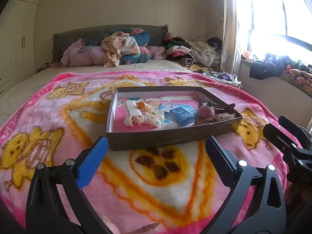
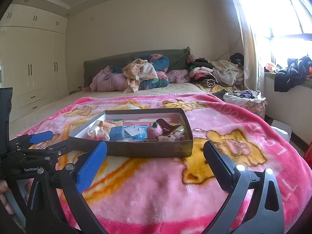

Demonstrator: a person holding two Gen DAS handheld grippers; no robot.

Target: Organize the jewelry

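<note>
A shallow dark cardboard box (image 1: pixel 156 139) (image 2: pixel 148 149) lies on a pink cartoon blanket (image 1: pixel 136 185) (image 2: pixel 156 191). Inside it lie a white hair claw (image 1: pixel 134 113), an orange spiral tie (image 1: pixel 145 106), a small blue box (image 1: pixel 182 116) (image 2: pixel 117 133), a pink fluffy piece (image 1: pixel 205 112) (image 2: pixel 155 131) and a brown hair claw (image 1: pixel 224 107) (image 2: pixel 167 125). My left gripper (image 1: pixel 156 152) hangs open just short of the box's near wall, nothing between its fingers. My right gripper (image 2: pixel 156 154) is open too, near the box's front right corner.
The blanket covers the foot of a bed with heaped quilts and clothes (image 1: pixel 124 48) (image 2: pixel 144 74) at the headboard. White wardrobes (image 2: pixel 35 68) line the left wall. A bright window (image 1: pixel 276 13) and a ledge with dark clothes (image 2: pixel 292 74) are at the right.
</note>
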